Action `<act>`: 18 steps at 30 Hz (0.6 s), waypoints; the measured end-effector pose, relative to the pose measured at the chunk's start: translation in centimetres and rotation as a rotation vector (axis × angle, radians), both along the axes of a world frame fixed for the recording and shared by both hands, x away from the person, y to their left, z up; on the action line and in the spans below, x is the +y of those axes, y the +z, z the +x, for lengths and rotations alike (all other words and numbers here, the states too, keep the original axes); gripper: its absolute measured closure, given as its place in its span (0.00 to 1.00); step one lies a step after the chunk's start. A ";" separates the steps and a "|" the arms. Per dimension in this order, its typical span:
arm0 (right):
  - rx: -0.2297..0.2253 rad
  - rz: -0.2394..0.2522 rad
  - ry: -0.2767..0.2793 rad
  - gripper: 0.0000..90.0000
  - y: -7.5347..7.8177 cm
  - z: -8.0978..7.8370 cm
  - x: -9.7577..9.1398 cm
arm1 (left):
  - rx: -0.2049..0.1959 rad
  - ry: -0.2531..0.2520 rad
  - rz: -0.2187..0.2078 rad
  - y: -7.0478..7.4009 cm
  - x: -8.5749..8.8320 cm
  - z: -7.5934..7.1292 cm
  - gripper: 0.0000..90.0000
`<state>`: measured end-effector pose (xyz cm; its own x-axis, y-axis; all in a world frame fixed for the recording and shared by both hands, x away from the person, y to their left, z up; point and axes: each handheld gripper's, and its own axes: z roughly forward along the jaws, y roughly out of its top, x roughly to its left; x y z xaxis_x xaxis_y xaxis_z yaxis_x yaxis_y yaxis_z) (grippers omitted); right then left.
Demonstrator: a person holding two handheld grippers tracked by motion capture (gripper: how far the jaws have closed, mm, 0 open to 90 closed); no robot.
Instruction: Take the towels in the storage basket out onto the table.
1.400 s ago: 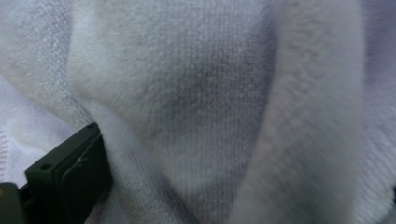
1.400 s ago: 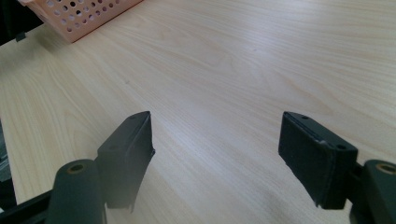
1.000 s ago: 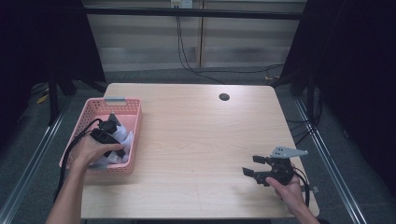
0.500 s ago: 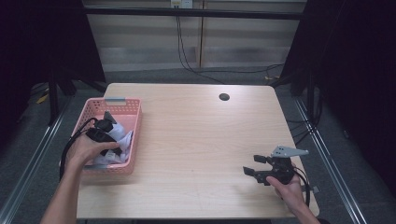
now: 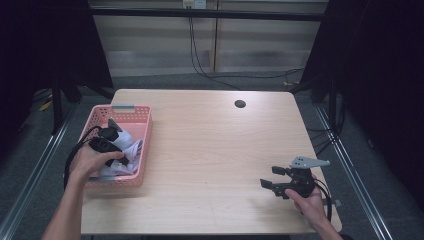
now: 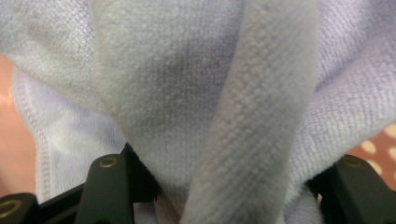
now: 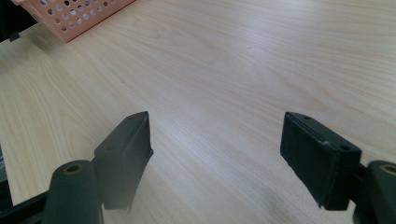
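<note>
left hand-held gripper (image 5: 111,134) down in the pink basket (image 5: 141,112), which sits at the left edge of the counter (image 5: 210,150), about midway along it. my left hand (image 5: 90,160) is over the basket's near half. in the basket: a pale lilac-white towel (image 5: 131,149), bunched, lying toward the basket's right wall and near end.

left gripper view: towel (image 6: 196,93) right up against the lens, a thick fold running up the middle, a stitched hem at the left. folds sit between the two black jaws; jaws have just been closing on it, about half-way in. the cloth bulges over both jaw tips and presses against them, so i read this as a grip on the towel. basket floor shows peach, with holes, at the lower right.

right hand-held gripper (image 5: 276,178) low over the counter near the front right corner, held in my right hand (image 5: 310,200), grey plate on top, cable trailing back. right gripper view: jaws wide apart, nothing between them, bare wood grain under them (image 7: 215,93). basket corner (image 7: 79,14) at top left, well away.

dark round hole (image 5: 240,104) in the counter near the far edge, right of centre.
</note>
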<state>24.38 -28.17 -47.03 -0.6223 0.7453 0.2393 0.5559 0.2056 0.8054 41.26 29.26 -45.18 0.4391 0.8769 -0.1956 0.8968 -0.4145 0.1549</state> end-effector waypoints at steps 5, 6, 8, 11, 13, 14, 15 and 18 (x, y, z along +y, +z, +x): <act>-0.002 0.005 -0.004 0.27 0.0 0.2 0.0 | -0.025 0.029 -0.054 0.7 0.7 -0.1 0.46; 0.001 0.006 -0.004 0.27 0.0 0.2 0.0 | -0.043 0.030 -0.054 1.0 0.8 -0.1 0.46; 0.007 0.011 -0.006 0.26 0.0 0.2 0.0 | -0.061 0.029 -0.084 1.6 1.0 -0.2 0.45; 0.002 0.010 -0.005 0.26 0.0 0.2 0.0 | -0.088 0.027 -0.109 2.7 1.6 -0.5 0.45; 0.001 0.011 -0.003 0.26 0.0 0.2 0.0 | -0.100 0.024 -0.117 3.3 2.0 -0.7 0.45; 0.000 0.011 -0.002 0.26 0.0 0.2 0.0 | -0.104 0.027 -0.122 3.6 2.3 -0.8 0.45; 0.000 0.011 -0.002 0.26 0.0 0.1 0.0 | -0.122 0.030 -0.130 3.9 2.5 -1.0 0.45; 0.000 0.014 -0.003 0.26 0.0 0.1 0.0 | -0.146 0.033 -0.164 5.0 3.1 -1.4 0.45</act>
